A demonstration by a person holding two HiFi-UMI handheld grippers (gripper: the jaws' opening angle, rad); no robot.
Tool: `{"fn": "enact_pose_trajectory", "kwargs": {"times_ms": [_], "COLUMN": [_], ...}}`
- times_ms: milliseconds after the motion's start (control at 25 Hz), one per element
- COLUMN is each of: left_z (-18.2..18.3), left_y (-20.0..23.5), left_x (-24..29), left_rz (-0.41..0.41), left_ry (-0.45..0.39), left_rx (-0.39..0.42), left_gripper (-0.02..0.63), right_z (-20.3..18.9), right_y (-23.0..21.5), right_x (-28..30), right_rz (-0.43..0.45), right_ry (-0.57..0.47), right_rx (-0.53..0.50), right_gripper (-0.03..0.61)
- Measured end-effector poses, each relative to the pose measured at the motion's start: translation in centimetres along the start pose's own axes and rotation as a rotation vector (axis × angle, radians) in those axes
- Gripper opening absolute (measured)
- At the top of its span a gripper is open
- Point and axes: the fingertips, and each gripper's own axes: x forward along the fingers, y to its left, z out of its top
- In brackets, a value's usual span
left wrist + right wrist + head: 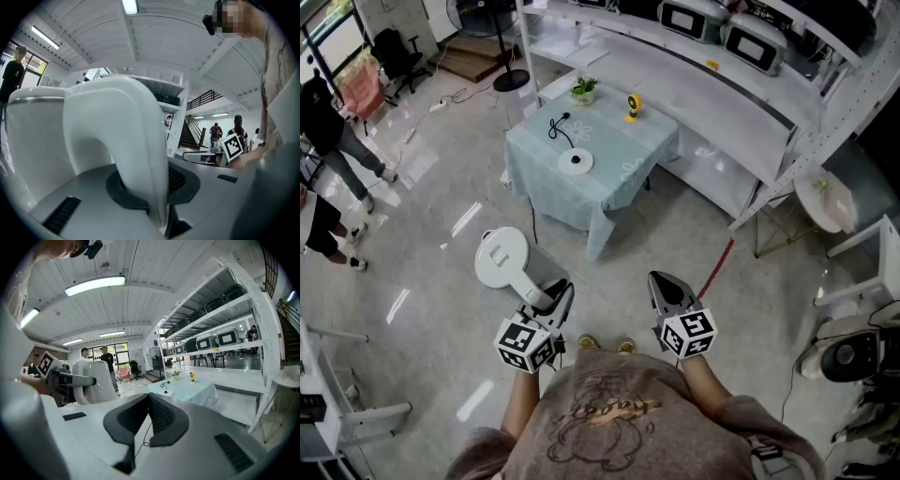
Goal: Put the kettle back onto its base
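Step in hand: carrying. The kettle [501, 257] is in the air above the floor, well apart from its base [576, 161], which lies on the counter [628, 150] ahead.
Left gripper: the left gripper [559, 298] has its jaws closed on the kettle's handle [129, 140], and the white body seems upright just beyond the jaws.
Right gripper: the right gripper [664, 281] is empty; its jaws meet at the tips and nothing is between them.
Pose of the hands: both are low in front of the body, side by side, pointing forward and slightly down toward the counter.
Next move: in my judgement the person must come closer to the counter, bring the kettle above the round base and lower it straight — without catching the black cable [558, 127] beside the base.
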Motion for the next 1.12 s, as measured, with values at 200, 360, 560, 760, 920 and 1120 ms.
{"fn": "enact_pose_trajectory", "kwargs": {"times_ms": [200, 360, 560, 760, 920, 1120], "left_z": [0.0, 0.2, -0.9, -1.0, -0.5, 0.0], "left_y": [0.6, 1.4, 2.3, 3.7, 4.4, 5.8], "left_x": [0.5, 1.0, 0.6, 0.7, 1.6, 2.7], "left_rz": [-0.014, -0.031, -0.065, -0.087, -0.100, -0.107], "left_ry": [0.009, 0.023, 0.047, 0.068, 0.065, 0.055], "left_rx": [-0.005, 0.003, 0.042, 0.055, 0.066, 0.091], "left_gripper": [0.072, 0.072, 0.072, 0.072, 0.072, 0.072], "right_z": [-0.2, 0.1, -0.7, -0.5, -0.2, -0.3], "right_y": [0.0, 0.3, 1.6, 2.3, 2.0, 1.7], "right_x": [1.0, 2.2, 2.9, 4.0, 4.8, 6.4], "right_rz": [-0.013, -0.011, -0.019, -0.041, -0.051, -0.063], "right_ry": [0.014, 0.010, 0.025, 0.018, 0.012, 0.024], "right_rx": [-0.017, 0.001, -0.026, -0.042, -0.031, -0.027], "right_gripper": [-0.003, -0.003, -0.003, -0.003, -0.003, -0.003]}}
